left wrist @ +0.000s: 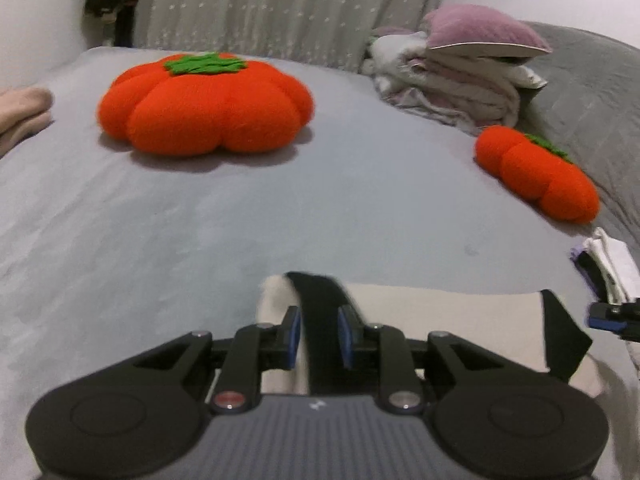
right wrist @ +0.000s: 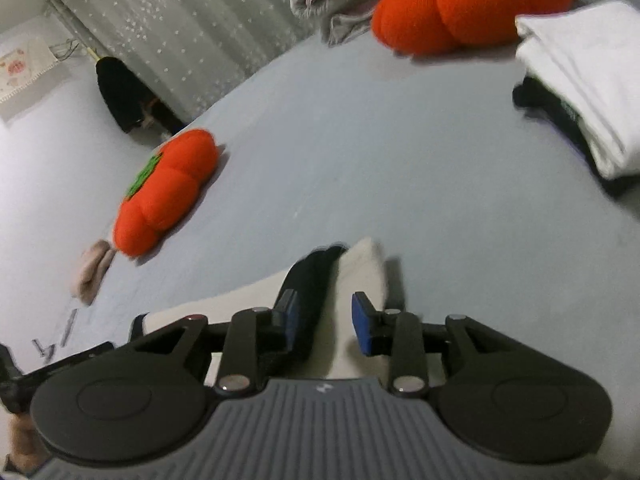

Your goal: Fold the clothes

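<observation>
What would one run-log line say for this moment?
task: fold clothes | left gripper: open, black strap between jaws | right gripper: open over cream garment | surface: bed

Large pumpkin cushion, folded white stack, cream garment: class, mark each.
Large pumpkin cushion [left wrist: 206, 108], left wrist view, front lobe.
Folded white stack [right wrist: 580, 80], right wrist view, top layer.
Cream garment [left wrist: 460, 316], left wrist view, flat middle.
</observation>
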A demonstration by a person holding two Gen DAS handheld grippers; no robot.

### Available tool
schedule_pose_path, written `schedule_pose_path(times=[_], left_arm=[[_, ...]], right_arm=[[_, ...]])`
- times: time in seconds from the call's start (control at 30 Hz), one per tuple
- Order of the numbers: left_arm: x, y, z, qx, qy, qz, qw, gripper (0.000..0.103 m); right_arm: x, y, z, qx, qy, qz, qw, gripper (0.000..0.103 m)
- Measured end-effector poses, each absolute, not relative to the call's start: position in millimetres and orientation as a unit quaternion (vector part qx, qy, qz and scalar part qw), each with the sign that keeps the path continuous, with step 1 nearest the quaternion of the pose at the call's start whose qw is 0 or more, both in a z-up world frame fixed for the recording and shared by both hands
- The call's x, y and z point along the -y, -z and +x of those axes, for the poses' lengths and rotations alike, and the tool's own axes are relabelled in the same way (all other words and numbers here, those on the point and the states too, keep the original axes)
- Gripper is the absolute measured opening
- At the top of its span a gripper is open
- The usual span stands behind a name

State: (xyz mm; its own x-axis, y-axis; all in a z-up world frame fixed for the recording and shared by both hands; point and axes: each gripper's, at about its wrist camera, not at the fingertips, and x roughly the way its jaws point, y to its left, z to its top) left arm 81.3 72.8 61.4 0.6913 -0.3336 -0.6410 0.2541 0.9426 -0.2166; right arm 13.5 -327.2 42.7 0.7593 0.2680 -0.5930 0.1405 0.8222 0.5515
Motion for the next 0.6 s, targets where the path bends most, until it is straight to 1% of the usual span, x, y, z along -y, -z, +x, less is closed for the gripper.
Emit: schedule_pose_path(times=[0.2, 0.3, 0.43, 0.5, 0.6], left_arm=[[-57, -40, 91, -0.358, 0.168, -0.037, 0.918, 0.021], [-57, -24, 95, -0.378, 0.16, -0.022, 0.912, 0.021], [-53, -25, 93, -0.379, 0.157, -0.003, 0.912, 0.021], [-53, -25, 92, -0.38, 0.156, -0.002, 0.912, 0.021], [-52, -25, 92, -0.381, 0.154, -0.002, 0.912, 0.021]], right_arm=[[317, -15, 36, -0.353, -0.031, 0.318, 0.879, 0.033], [333, -5, 30, -0.333, -0.02, 0.384, 0.861, 0.033], [350, 11, 22, -0.31, -0.01, 0.477, 0.822, 0.031], [346, 12, 24, -0.317, -0.006, 0.461, 0.829, 0.022], [326, 4, 29, -0.333, -0.014, 0.4, 0.854, 0.02]])
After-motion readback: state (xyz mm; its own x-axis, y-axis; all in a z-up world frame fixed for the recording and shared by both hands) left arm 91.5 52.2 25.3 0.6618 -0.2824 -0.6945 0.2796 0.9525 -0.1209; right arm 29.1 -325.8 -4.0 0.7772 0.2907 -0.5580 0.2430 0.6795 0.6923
